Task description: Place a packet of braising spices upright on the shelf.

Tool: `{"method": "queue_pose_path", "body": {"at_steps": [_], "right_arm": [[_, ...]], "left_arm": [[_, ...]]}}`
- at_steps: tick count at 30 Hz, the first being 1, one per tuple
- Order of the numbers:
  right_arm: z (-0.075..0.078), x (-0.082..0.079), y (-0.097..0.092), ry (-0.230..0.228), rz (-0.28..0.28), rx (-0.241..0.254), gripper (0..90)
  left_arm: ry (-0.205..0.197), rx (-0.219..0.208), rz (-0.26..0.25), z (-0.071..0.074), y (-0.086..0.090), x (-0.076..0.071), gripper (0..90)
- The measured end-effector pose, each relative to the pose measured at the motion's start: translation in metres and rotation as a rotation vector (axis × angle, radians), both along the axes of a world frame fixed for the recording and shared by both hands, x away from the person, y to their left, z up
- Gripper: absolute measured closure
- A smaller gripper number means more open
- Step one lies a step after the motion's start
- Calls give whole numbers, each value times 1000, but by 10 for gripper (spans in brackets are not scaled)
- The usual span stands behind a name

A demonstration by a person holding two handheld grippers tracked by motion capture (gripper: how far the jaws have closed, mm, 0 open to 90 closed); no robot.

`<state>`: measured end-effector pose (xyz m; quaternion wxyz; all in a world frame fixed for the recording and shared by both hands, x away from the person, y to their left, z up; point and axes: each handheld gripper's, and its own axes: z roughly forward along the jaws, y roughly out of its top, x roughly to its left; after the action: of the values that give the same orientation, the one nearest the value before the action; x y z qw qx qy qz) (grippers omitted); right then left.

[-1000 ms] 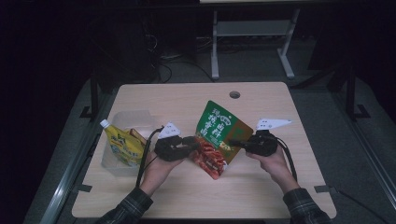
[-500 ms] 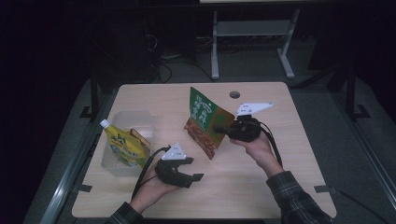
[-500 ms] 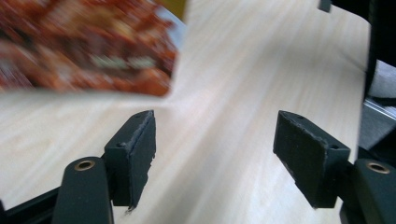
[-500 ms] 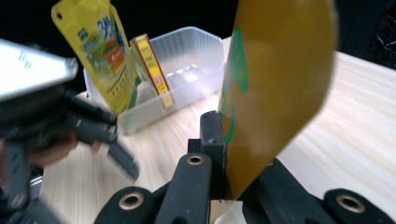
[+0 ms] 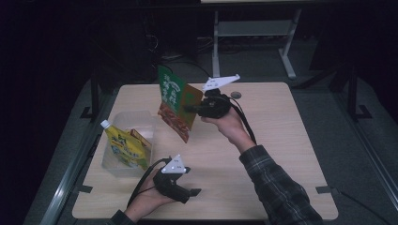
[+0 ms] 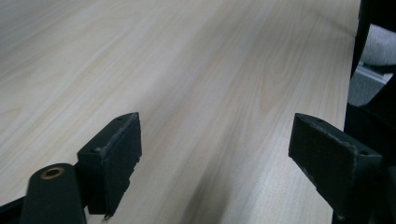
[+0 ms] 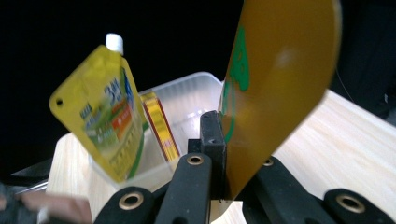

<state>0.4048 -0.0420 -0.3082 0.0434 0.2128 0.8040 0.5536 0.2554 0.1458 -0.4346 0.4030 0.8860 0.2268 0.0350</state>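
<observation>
A green and orange snack packet (image 5: 174, 101) hangs upright in the air over the middle of the table (image 5: 281, 140). My right gripper (image 5: 193, 108) is shut on its right edge. In the right gripper view the jaws (image 7: 222, 140) pinch the packet's orange back (image 7: 280, 79). My left gripper (image 5: 191, 193) lies low near the table's front edge and points right. Its jaws have just been opening and now stand wide apart (image 6: 215, 140) with only bare wood between the pads (image 6: 116, 149).
A clear plastic tub (image 5: 123, 122) stands at the table's left side. It holds a yellow spouted pouch (image 5: 121, 146) and a slim red-and-yellow packet (image 5: 141, 143). A round grommet (image 5: 236, 95) sits near the far edge. A white metal stand (image 5: 253, 33) is beyond the table.
My left gripper let go of the packet, drew back to the front edge and opened wide. My right gripper raised the packet and carried it up and leftward, toward the tub.
</observation>
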Motion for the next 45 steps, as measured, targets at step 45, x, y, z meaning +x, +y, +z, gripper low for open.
{"method": "queue_pose_path", "body": {"at_steps": [45], "right_arm": [[-14, 41, 142, -13, 101, -152, 603]], "left_arm": [[7, 8, -26, -6, -1, 2, 151]]}}
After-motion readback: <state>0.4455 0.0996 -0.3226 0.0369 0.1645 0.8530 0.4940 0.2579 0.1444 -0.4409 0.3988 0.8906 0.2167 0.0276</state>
